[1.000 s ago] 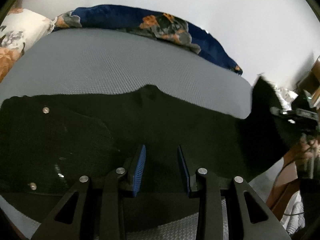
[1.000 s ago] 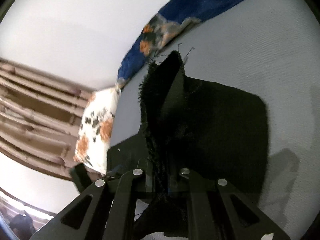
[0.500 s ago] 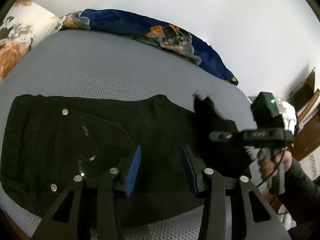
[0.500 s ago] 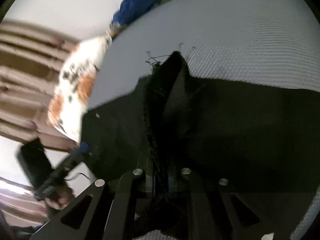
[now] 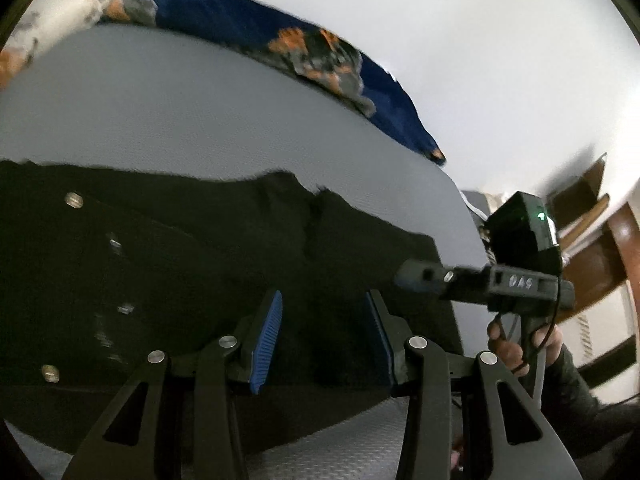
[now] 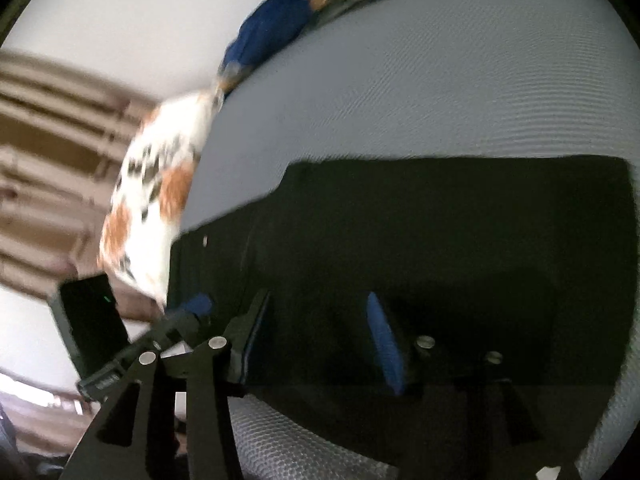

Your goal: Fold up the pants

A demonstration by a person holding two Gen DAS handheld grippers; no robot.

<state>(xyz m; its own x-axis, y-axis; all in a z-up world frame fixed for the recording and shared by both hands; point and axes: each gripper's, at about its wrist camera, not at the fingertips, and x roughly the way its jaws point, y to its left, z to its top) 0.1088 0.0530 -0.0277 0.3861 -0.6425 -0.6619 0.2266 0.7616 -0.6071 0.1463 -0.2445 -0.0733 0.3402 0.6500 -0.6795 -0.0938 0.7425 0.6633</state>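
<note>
Black pants (image 5: 200, 280) lie flat on the grey mattress (image 5: 160, 120), with one leg folded back over the rest (image 6: 440, 240). My left gripper (image 5: 326, 332) hovers low over the near edge of the cloth, open, with nothing pinched between its blue pads. My right gripper (image 6: 316, 336) hangs over the folded layer. Its jaws are opening and no cloth is between them. In the left wrist view the right gripper (image 5: 408, 276) reaches in from the right, held by a hand (image 5: 516, 344). The left gripper (image 6: 188, 312) shows at the lower left of the right wrist view.
A blue floral blanket (image 5: 280, 40) lies along the far edge of the mattress by the white wall. A white and orange floral pillow (image 6: 160, 192) sits at the head end, with brown curtains behind. Wooden furniture (image 5: 600, 260) stands past the bed's right end.
The right gripper carried the pant-leg end over the rest of the pants, laid it down and let go as its jaws opened. The left gripper opened a little and tilted.
</note>
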